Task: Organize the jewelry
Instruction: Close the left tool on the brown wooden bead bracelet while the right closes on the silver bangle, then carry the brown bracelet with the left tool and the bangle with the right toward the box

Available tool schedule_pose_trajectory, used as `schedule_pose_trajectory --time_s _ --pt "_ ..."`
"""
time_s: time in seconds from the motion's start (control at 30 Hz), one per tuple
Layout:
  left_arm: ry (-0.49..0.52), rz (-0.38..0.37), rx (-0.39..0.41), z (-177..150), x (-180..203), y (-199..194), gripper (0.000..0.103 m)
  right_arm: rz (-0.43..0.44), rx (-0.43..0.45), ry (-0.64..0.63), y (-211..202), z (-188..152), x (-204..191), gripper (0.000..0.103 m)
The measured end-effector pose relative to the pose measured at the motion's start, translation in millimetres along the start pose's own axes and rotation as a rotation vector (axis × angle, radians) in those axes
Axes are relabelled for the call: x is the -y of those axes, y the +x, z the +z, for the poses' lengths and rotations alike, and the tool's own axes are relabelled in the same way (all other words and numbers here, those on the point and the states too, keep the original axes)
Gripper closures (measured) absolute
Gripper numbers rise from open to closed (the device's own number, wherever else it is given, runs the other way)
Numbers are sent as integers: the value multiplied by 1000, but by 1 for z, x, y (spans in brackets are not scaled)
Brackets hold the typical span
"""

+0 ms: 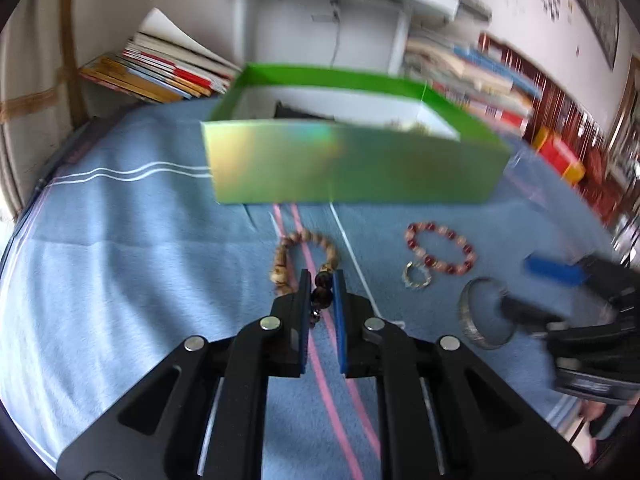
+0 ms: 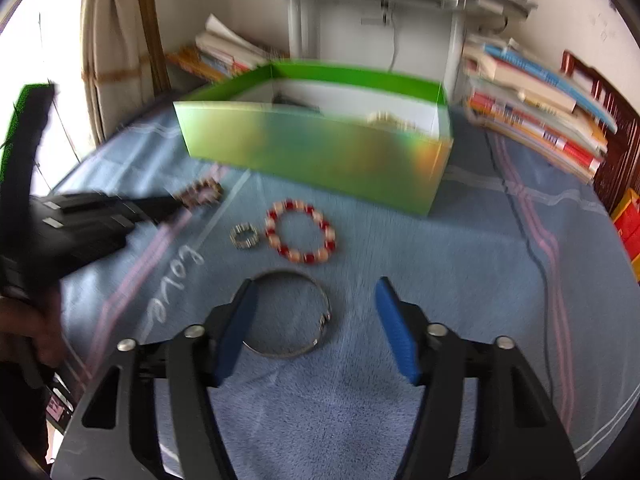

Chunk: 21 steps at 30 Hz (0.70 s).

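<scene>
My left gripper (image 1: pixel 322 280) is shut on the dark beads of a tan wooden bead bracelet (image 1: pixel 286 254) that rests on the blue cloth (image 1: pixel 140 260). It also shows in the right wrist view (image 2: pixel 202 194). A red and pink bead bracelet (image 2: pixel 300 232), a small metal ring bracelet (image 2: pixel 245 237) and a silver bangle (image 2: pixel 294 314) lie in front of a green box (image 2: pixel 320 152). My right gripper (image 2: pixel 316 300) is open just above the silver bangle, its left finger over the bangle's edge. The box holds some pale jewelry (image 2: pixel 386 120).
Stacks of books lie at the back left (image 1: pixel 160 68) and back right (image 2: pixel 536 108) of the cloth. A white desk frame (image 2: pixel 360 20) stands behind the box. The word "love" (image 2: pixel 176 284) is stitched on the cloth.
</scene>
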<state>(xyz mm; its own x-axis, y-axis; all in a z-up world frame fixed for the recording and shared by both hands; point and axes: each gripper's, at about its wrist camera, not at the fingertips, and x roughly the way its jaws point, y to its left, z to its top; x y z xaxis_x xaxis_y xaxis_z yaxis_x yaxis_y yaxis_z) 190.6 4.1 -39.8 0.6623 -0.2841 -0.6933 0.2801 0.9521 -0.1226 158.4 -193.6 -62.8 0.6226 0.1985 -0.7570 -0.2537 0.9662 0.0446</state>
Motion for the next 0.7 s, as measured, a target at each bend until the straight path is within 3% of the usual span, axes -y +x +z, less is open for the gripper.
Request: schedule_pose_trajectory --time_s 0.13,0.17,0.2,0.37,0.7 --pt "-49 -26 106 -1 -7 -43 92 -6 -13 -8 9 -3 0 69" --pt "-58 -27 125 -1 -8 -53 92 2 -14 -7 9 -2 -1 86" --pt "-61 -29 137 -1 -9 -60 92 1 -14 -13 9 -2 -2 97" --pt "-50 -12 201 -3 -7 -100 92 11 17 -25 3 -5 -10 98" --pt "-53 -10 236 -14 -4 -135 92 -40 279 -16 -86 -4 -17 98"
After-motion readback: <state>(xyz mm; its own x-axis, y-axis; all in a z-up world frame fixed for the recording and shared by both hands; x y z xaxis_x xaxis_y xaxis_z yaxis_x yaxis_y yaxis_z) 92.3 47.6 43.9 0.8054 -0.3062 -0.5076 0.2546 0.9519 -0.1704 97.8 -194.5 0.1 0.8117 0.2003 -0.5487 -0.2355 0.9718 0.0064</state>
